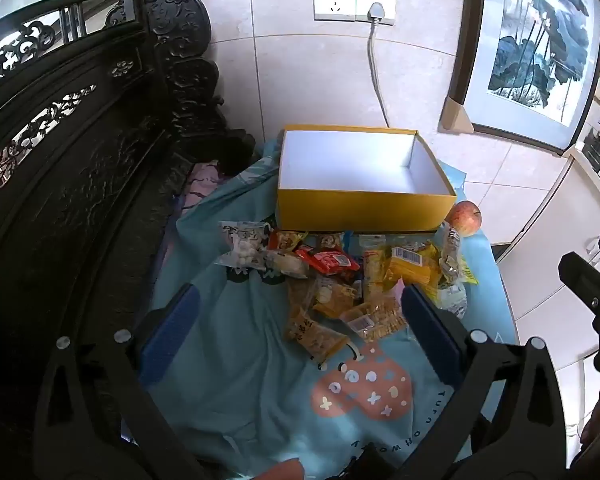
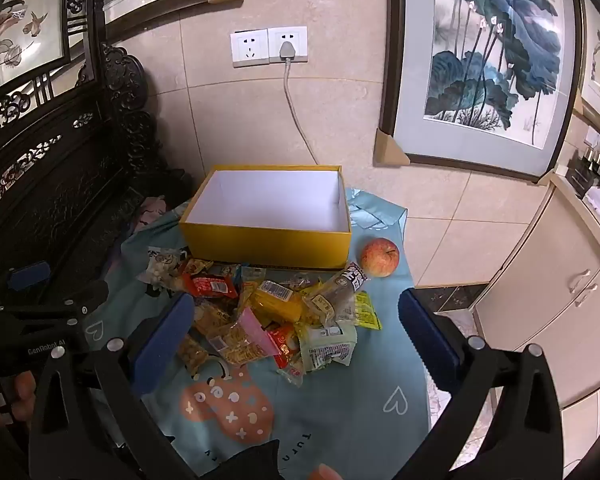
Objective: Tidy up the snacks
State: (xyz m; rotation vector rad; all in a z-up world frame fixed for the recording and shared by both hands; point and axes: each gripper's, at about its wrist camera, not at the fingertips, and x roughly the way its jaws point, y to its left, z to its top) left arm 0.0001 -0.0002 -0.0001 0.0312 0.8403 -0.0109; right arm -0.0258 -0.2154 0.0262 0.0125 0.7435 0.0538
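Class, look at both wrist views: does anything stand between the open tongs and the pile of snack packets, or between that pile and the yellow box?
Nothing visible does. Both the left tongs and right tongs hang open above the snack packets. The yellow box sits just behind the pile, open-topped and empty. The apple lies off to the side.

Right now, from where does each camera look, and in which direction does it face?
Left wrist: on the left gripper, tilted down at the snack pile; its open blue fingers show, the right gripper at the edge.
Right wrist: on the right gripper, same downward tilt; the left gripper at the left edge.
Shared: yellow box, apple, teal cloth.
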